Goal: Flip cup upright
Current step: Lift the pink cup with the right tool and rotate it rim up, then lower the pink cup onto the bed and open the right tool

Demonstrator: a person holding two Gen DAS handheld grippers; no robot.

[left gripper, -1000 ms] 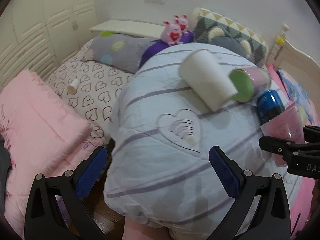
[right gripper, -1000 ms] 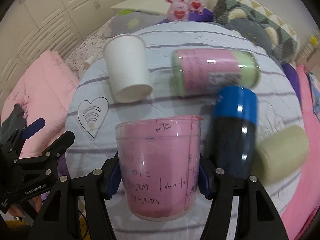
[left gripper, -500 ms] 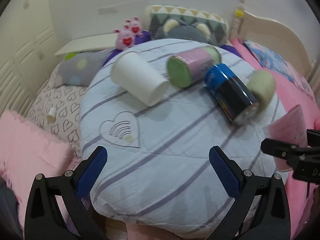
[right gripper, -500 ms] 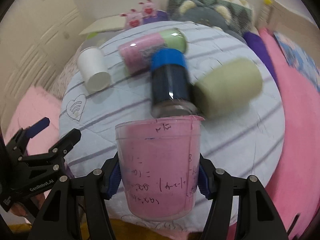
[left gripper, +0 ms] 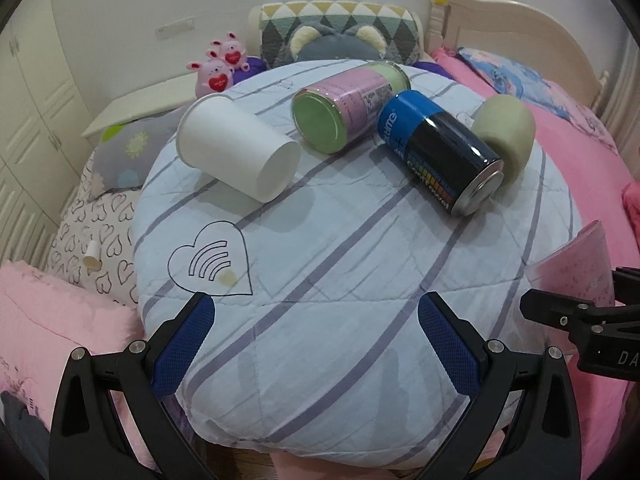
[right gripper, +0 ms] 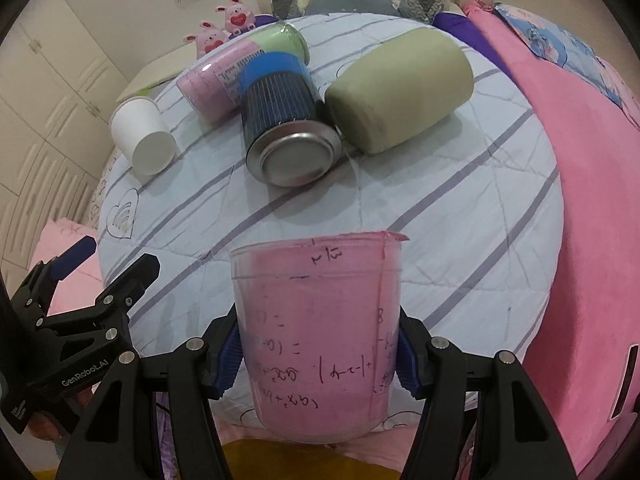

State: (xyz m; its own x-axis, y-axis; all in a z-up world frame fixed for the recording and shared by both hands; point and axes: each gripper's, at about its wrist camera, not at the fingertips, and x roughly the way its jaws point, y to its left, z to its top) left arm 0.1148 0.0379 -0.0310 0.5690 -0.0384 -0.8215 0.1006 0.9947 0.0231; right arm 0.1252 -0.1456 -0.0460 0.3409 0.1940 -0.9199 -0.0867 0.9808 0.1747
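My right gripper (right gripper: 318,354) is shut on a pink translucent plastic cup (right gripper: 320,328) with handwriting on it, held mouth up above the near edge of a round striped cushion (right gripper: 400,220). The cup's edge shows at the right of the left wrist view (left gripper: 576,272), with the right gripper (left gripper: 580,316) below it. My left gripper (left gripper: 316,344) is open and empty over the cushion's near edge. A white paper cup (left gripper: 236,152) lies on its side at the back left of the cushion.
On the cushion lie a pink-and-green can (left gripper: 344,108), a blue-and-black can (left gripper: 440,152) and a pale green foam roll (left gripper: 508,136). Pillows, plush toys (left gripper: 220,68) and a headboard (left gripper: 500,28) stand behind. A pink blanket (left gripper: 44,320) lies left.
Both grippers have drawn back and swung right, so the whole cushion now shows. The pink cup stays gripped in the right gripper. The left gripper stays open.
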